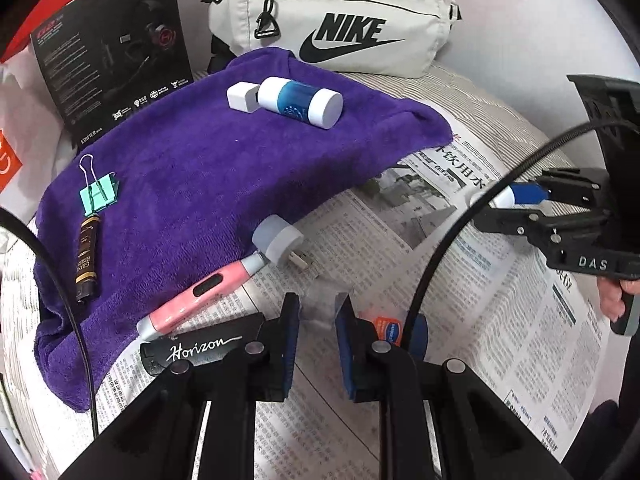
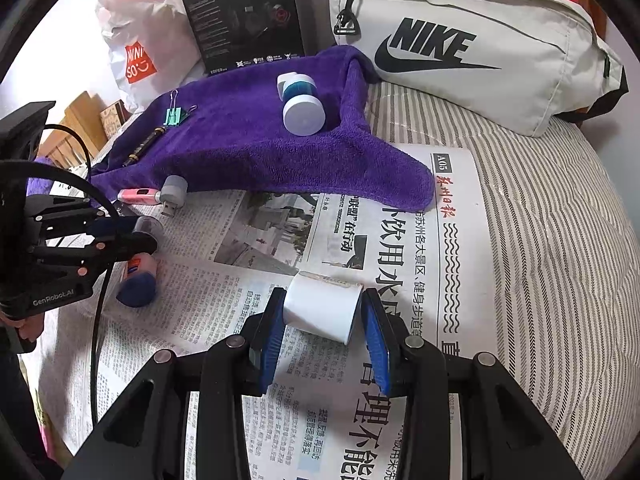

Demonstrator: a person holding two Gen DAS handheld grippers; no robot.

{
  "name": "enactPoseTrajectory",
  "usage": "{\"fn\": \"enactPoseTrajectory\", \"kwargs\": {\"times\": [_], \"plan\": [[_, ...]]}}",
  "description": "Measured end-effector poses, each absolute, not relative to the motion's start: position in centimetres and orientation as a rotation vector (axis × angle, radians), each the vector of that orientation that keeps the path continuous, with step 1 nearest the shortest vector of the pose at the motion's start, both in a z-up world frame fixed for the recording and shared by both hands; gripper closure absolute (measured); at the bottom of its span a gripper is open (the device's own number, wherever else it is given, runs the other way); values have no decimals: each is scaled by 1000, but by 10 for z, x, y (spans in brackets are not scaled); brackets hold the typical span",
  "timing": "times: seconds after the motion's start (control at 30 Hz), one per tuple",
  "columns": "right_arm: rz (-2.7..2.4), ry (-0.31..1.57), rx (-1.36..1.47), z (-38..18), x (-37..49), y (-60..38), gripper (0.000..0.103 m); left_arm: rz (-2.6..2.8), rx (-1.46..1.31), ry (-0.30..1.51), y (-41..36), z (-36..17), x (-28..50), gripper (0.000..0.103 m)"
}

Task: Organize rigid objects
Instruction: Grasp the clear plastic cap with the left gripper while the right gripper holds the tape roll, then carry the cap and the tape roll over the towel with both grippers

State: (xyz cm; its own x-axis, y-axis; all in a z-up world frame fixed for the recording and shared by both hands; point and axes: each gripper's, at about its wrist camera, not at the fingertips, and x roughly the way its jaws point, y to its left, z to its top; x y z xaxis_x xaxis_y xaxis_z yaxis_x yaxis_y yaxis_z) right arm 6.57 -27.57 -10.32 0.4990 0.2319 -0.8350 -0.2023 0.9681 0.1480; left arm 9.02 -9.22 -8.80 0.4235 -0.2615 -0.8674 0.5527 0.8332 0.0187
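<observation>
Overhead, right gripper (image 2: pixel 323 316) was seen straddling white cylinder (image 2: pixel 322 307) on newspaper (image 2: pixel 224 304), pads touching both sides, cylinder held clamped, left gripper (image 1: pixel 317 328) spread apart around clear small cap (image 1: pixel 320 306), Vaseline jar (image 1: pixel 394 330) just beside its right finger.

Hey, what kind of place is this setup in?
Probably a bedroom at home: striped bedding under a spread newspaper, with a Nike bag and a Miniso shopping bag against the wall.

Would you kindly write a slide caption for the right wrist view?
Right gripper closes on a white cylinder over newspaper, purple towel beyond.
</observation>
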Motion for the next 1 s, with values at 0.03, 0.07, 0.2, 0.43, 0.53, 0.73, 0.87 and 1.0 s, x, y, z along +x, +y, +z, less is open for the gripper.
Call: {"fn": "enactPoseTrajectory", "kwargs": {"times": [0.03,0.07,0.2,0.43,0.53,0.73,0.87,1.0], "plan": [[263,1016,31,-103,66,-276,65,-520,327,1010,-92,-88,89,79],[263,1016,30,-103,66,-276,65,-519,332,1006,-91,-88,89,77],[263,1017,25,-103,66,-275,65,-533,338,1002,-90,-87,86,66],[262,1015,17,-104,66,-275,65,-550,370,994,-89,-87,83,65],[265,1016,15,-104,66,-275,65,-564,387,980,-92,-88,85,65],[264,1015,5,-104,66,-274,65,-603,357,996,-95,-91,92,79],[265,1015,4,-104,67,-273,65,-607,337,989,-97,-91,93,79],[265,1019,-3,-104,68,-272,65,-596,292,983,-91,-86,93,79]]}}
